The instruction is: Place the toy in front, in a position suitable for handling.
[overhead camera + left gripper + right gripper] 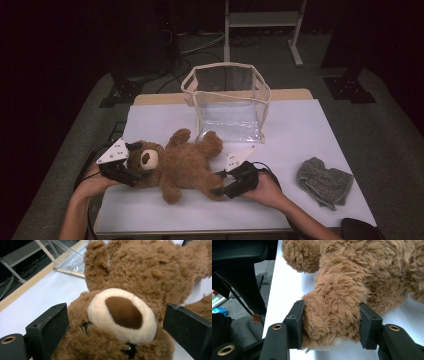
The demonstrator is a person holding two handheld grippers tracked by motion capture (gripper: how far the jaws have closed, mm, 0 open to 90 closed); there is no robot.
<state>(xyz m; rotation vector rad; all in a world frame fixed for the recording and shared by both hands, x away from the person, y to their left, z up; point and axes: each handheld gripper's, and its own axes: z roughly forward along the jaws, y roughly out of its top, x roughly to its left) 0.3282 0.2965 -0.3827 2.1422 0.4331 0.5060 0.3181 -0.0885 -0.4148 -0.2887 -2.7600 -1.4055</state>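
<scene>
1. The teddy bear (172, 167) lies on its back on the bench (300, 130), between the left tool (134, 172) and the right tool (220, 189).
2. Left tool: its jaws stand wide, one on each side of the bear's head (117, 322). The left jaw lies against the fur; the right jaw stands just beside the head. No firm pinch shows, so this tool counts as open around the head.
3. Right tool (331, 327): its jaws are clamped on one leg (334, 310) of the bear, and the fur bulges between the two pads. This grip is made.
4. A clear bag (227, 102) stands upright and open-topped beyond both tools, just past the bear's raised limbs. It appears to hold nothing.
5. A grey cloth (325, 181) lies well to the right of the right tool, untouched.
6. Judged progress: early. The leg grip is done; the head grip is not yet closed. Lifting the bear and placing it in the bag, the likely destination, remain.
</scene>
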